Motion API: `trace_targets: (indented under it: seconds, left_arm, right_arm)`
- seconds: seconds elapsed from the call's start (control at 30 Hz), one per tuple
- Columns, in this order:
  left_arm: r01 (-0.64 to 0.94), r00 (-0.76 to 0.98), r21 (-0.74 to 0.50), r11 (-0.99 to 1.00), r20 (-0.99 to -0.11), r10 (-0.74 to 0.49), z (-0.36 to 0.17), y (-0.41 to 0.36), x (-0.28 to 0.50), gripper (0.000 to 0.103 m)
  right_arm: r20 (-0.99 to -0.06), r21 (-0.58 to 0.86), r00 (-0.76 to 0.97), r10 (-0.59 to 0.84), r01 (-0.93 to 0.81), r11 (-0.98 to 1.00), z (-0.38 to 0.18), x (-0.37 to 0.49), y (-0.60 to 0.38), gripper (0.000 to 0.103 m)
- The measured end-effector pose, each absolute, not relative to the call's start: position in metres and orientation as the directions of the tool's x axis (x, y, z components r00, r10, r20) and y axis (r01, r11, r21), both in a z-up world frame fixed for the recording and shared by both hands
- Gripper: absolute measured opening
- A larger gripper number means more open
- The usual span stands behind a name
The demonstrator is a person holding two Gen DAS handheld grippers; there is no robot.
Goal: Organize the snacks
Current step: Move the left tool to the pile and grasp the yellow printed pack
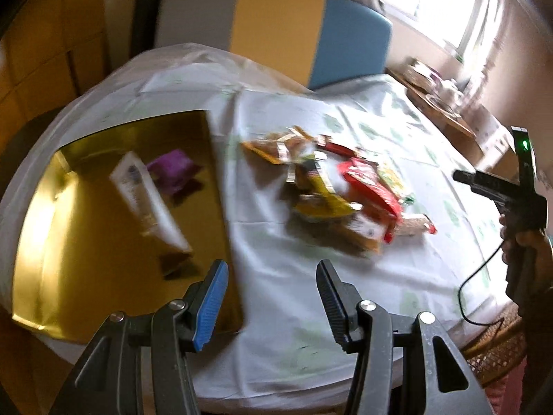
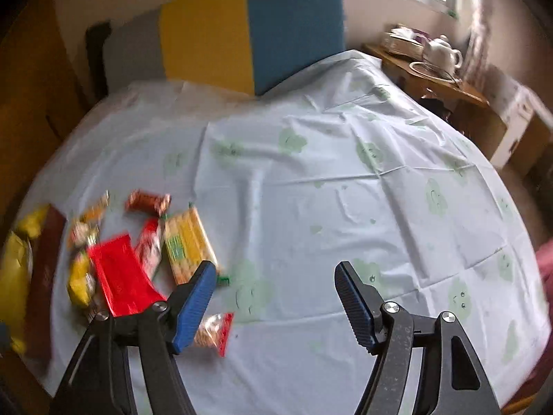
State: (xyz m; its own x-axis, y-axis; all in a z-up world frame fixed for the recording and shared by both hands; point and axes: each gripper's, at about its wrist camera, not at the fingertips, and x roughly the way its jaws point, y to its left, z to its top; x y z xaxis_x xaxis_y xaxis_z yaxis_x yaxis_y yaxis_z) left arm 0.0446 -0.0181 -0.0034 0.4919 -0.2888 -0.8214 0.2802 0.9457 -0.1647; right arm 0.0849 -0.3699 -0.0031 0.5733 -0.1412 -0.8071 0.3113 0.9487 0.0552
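White tablecloth point(image 2: 311, 180), snack pile point(image 1: 331, 190) beside gold tray point(image 1: 103, 242), both grippers agape

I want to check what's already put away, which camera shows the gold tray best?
The left wrist view: the gold tray lies almost whole in it, with a purple packet and a white packet inside. The right wrist view catches only a blurred edge.

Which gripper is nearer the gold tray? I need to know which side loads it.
Left. The left gripper hangs open at the gold tray's near corner; the right gripper, also open, sits beyond the snack pile.
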Motion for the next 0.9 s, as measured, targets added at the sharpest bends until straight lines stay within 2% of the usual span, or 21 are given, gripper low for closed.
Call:
trace_targets:
  seconds: [0.13, 0.2, 0.3, 0.9]
  left_arm:
    - [0.339, 0.465, -0.168, 0.926, -0.825, -0.32, -0.002, -0.049, 0.057, 0.054]
    - [0.358, 0.447, -0.177, 0.917, -0.83, -0.334, -0.003, -0.063, 0.068, 0.048]
    - [0.36, 0.422, -0.193, 0.912, -0.839, -0.344, -0.007, -0.078, 0.087, 0.047]
    - [0.299, 0.326, -0.132, 0.945, -0.917, -0.231, -0.069, -0.119, 0.176, 0.046]
  right_arm:
    - [-0.808, 0.074, 0.576, -0.127, 0.312, 0.947, -0.001, 0.081, -0.367, 0.075]
    - [-0.807, 0.069, 0.577, -0.126, 0.304, 0.95, 0.0, 0.082, -0.364, 0.075]
    - [-0.803, 0.072, 0.584, -0.118, 0.292, 0.954, -0.001, 0.083, -0.36, 0.077]
    - [-0.793, 0.074, 0.601, -0.098, 0.255, 0.964, 0.003, 0.085, -0.355, 0.082]
